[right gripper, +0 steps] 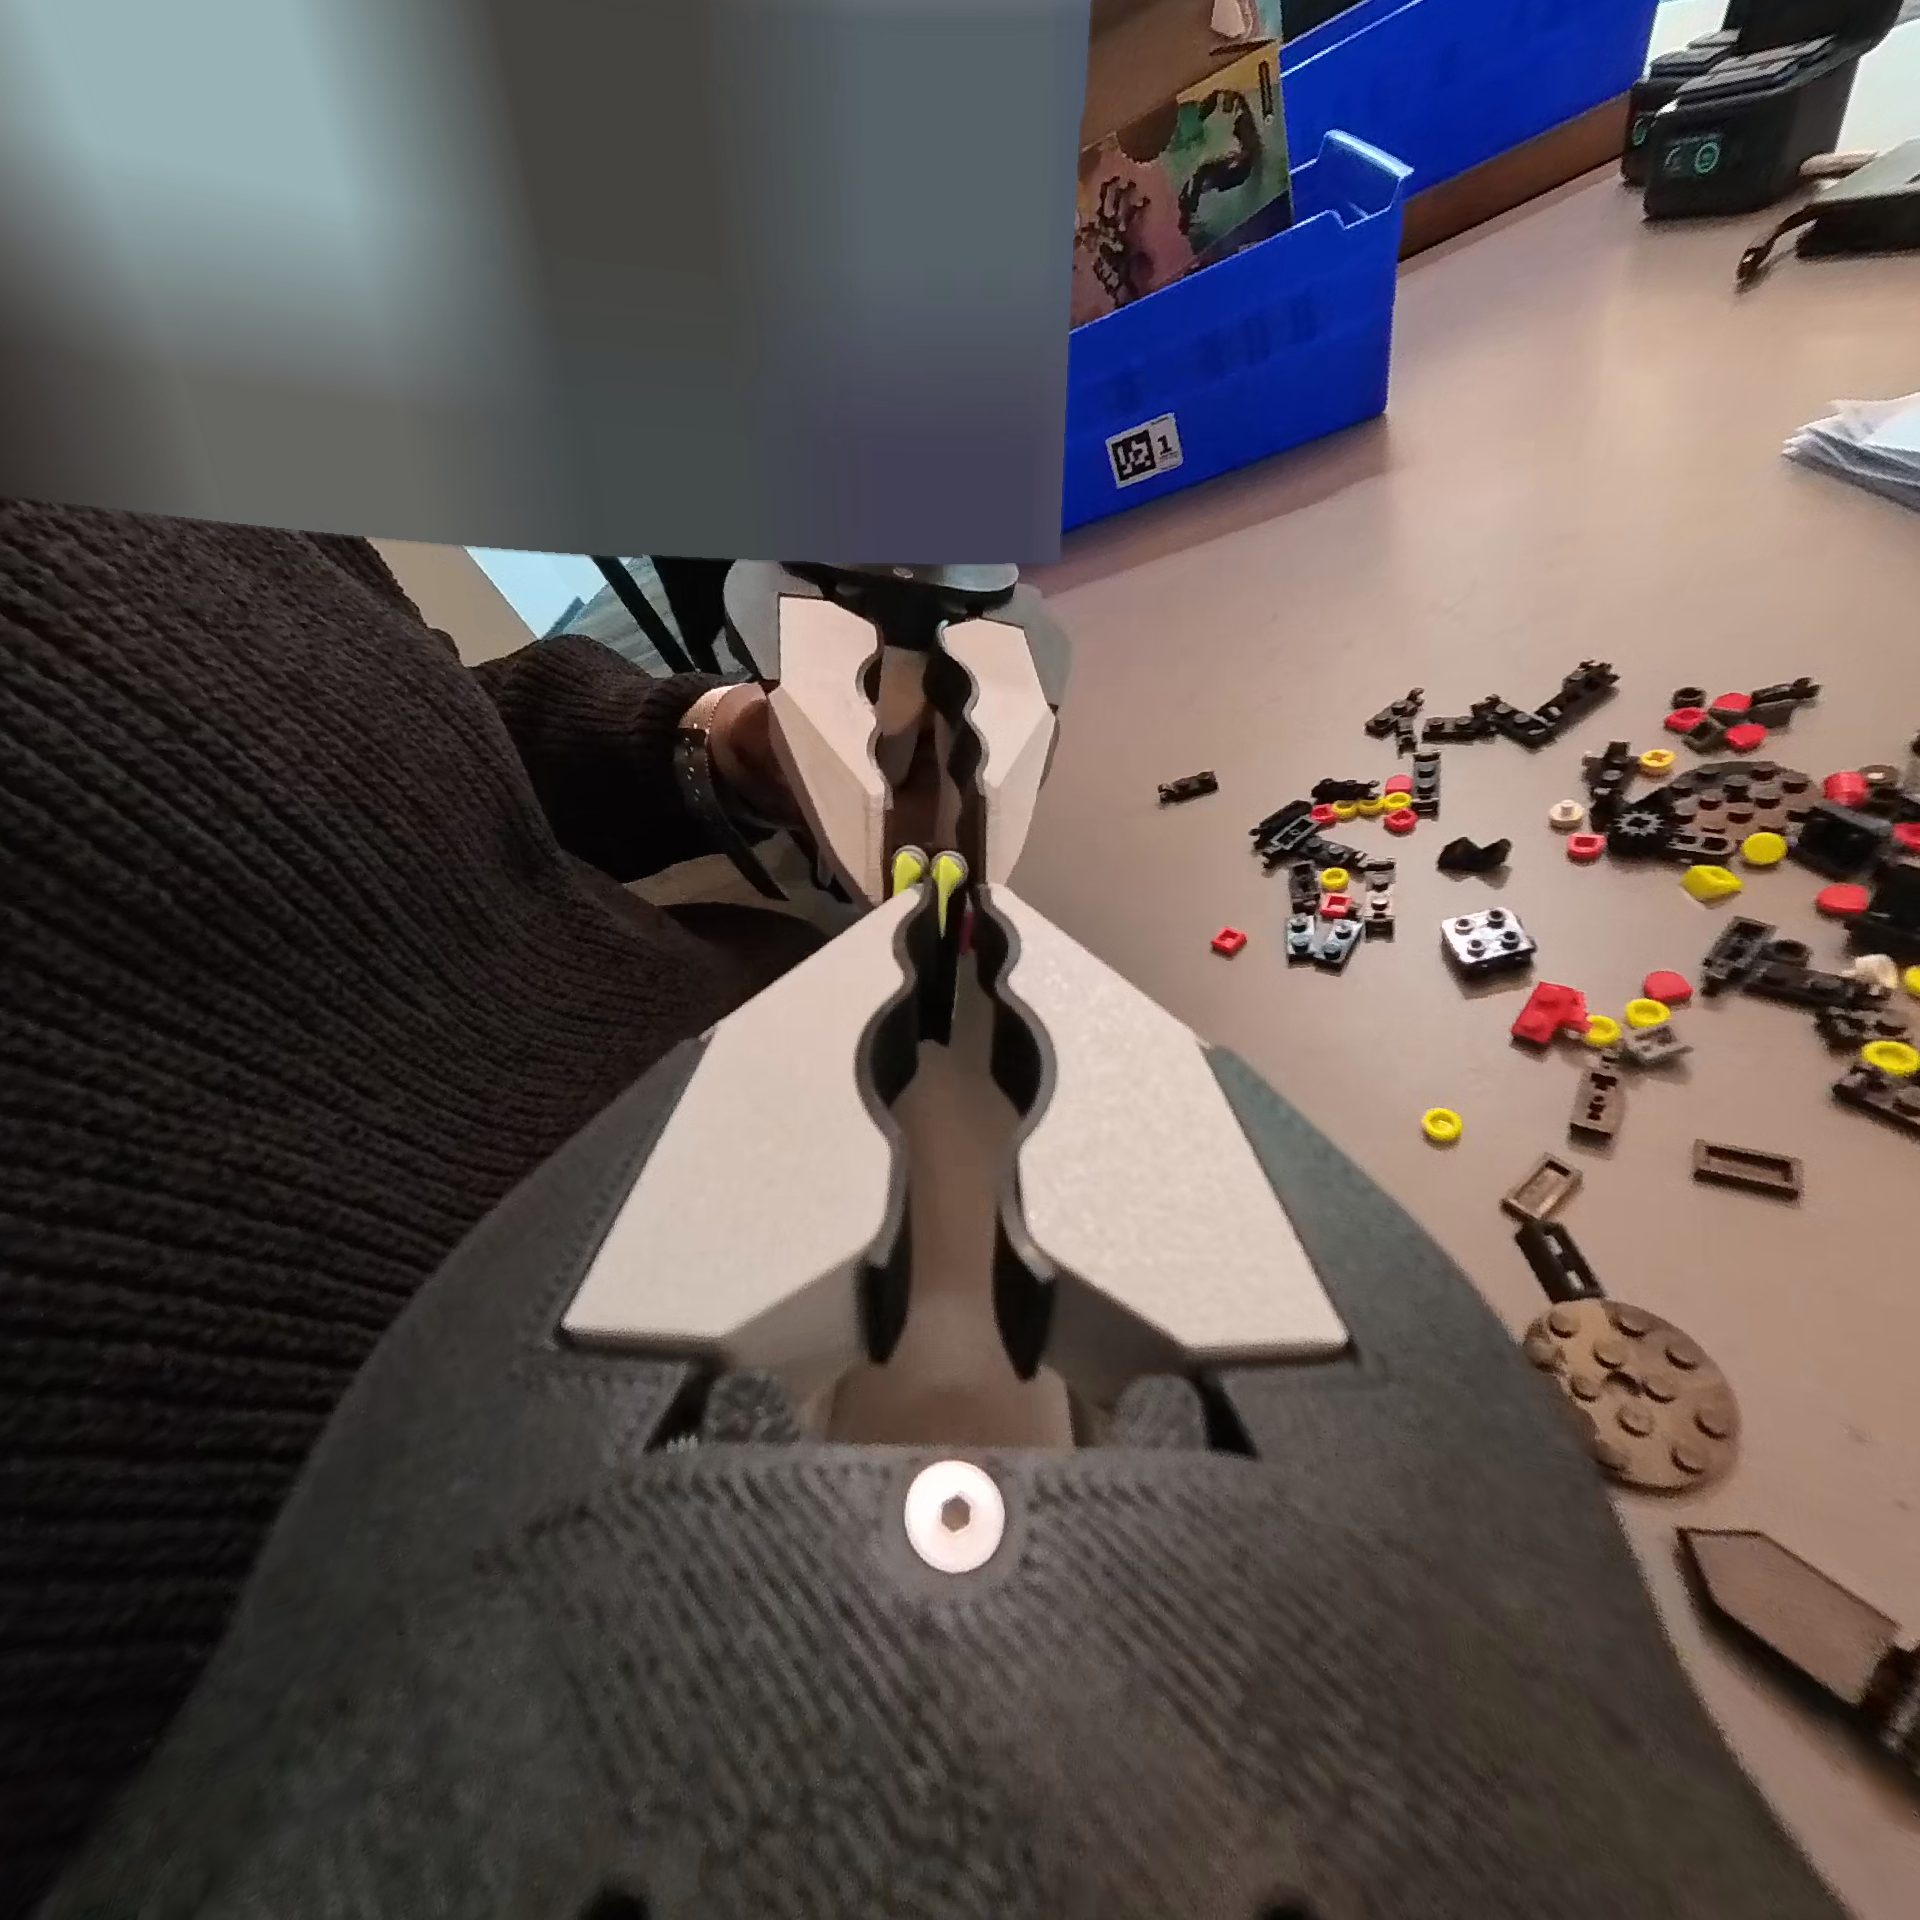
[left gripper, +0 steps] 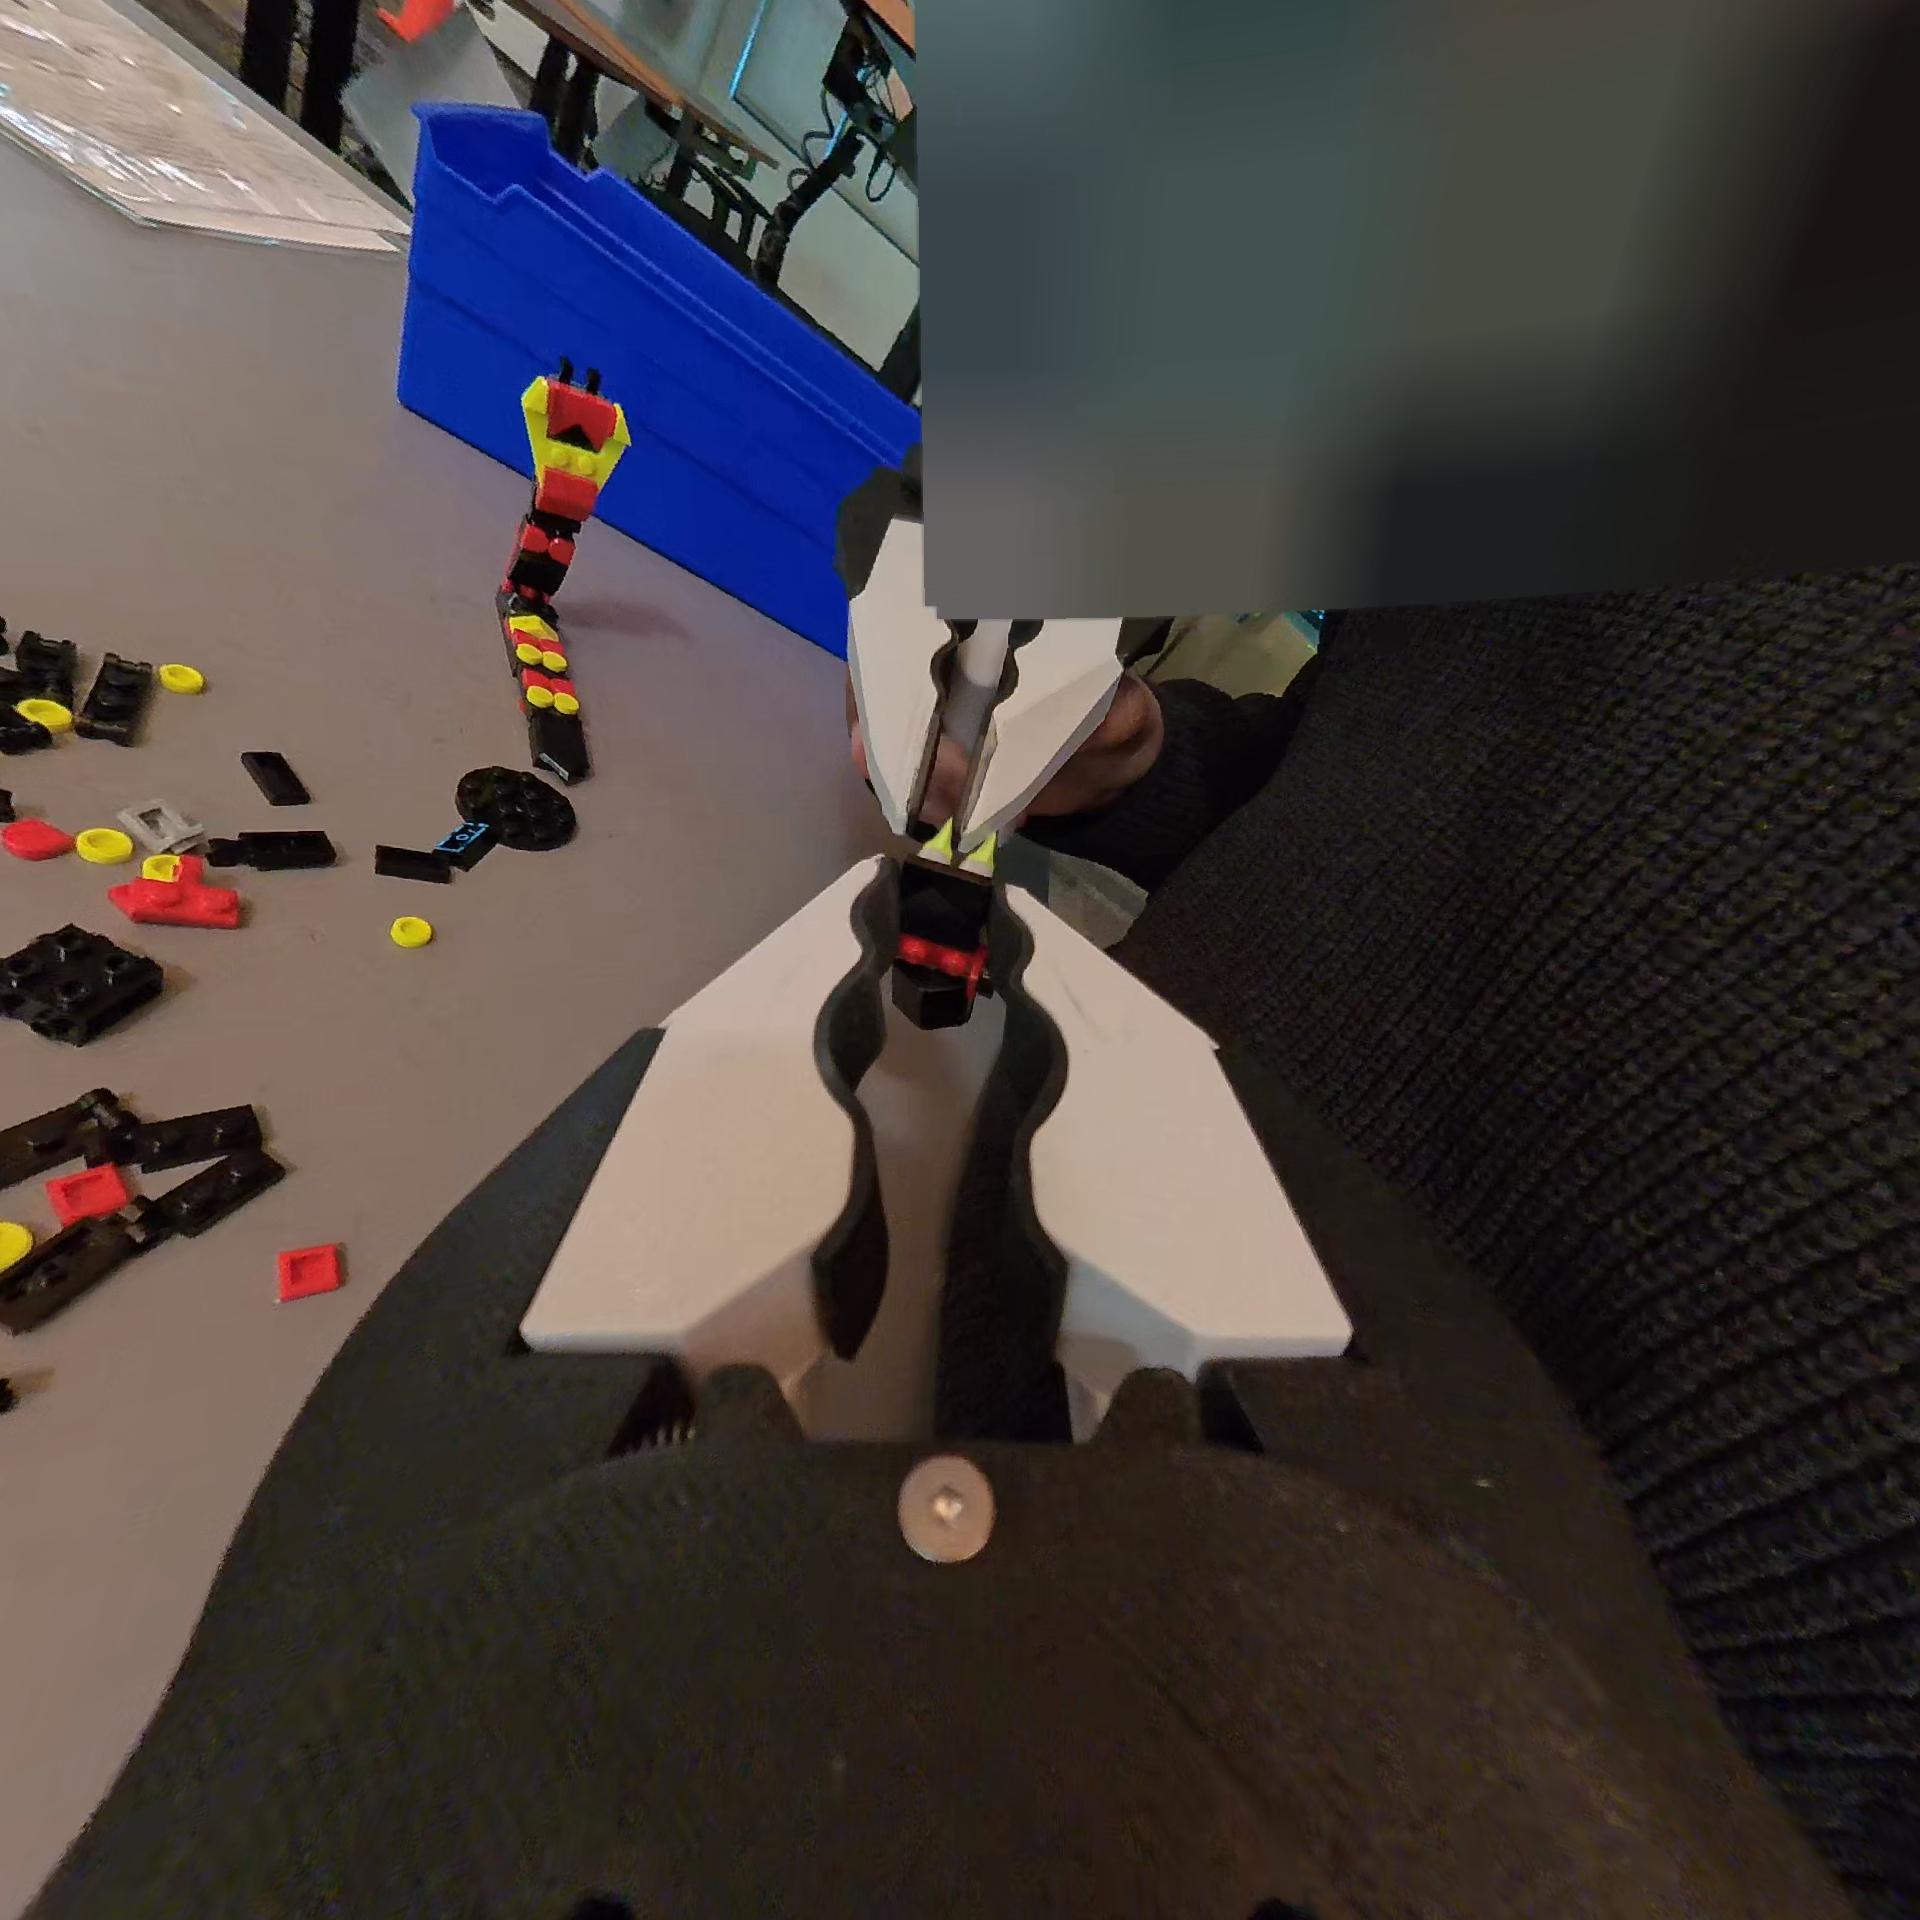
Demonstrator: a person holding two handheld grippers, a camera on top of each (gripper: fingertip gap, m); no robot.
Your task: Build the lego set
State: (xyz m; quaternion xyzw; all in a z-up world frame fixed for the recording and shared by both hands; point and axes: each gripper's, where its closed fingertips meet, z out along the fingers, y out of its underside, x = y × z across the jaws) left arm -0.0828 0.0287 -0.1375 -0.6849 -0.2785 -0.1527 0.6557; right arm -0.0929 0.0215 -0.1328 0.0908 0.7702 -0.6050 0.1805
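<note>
My left gripper (left gripper: 940, 883) is shut on a small black and red lego sub-assembly (left gripper: 935, 961) and holds it above the table. My right gripper (left gripper: 945, 829) comes in from the opposite side, tip to tip with it. In the right wrist view my right gripper (right gripper: 948, 902) is shut on a thin black piece (right gripper: 940, 987) with two yellow-green claws (right gripper: 943, 883). The claws touch the sub-assembly's top end. The left gripper (right gripper: 928, 868) faces it there. A red, yellow and black snake model (left gripper: 551, 540) stands on the table.
A blue bin (left gripper: 644, 343) stands behind the snake; it also shows in the right wrist view (right gripper: 1226, 364). Loose black, red and yellow pieces (left gripper: 125, 883) (right gripper: 1662, 883) are scattered on the table, with a round black plate (left gripper: 516, 808). A black knit sleeve (left gripper: 1558, 1039) is close by. The tips of both grippers are at nearly the same place. The round black plate (left gripper: 516, 808) is about 15 centimeters from both grippers' fingertips.
</note>
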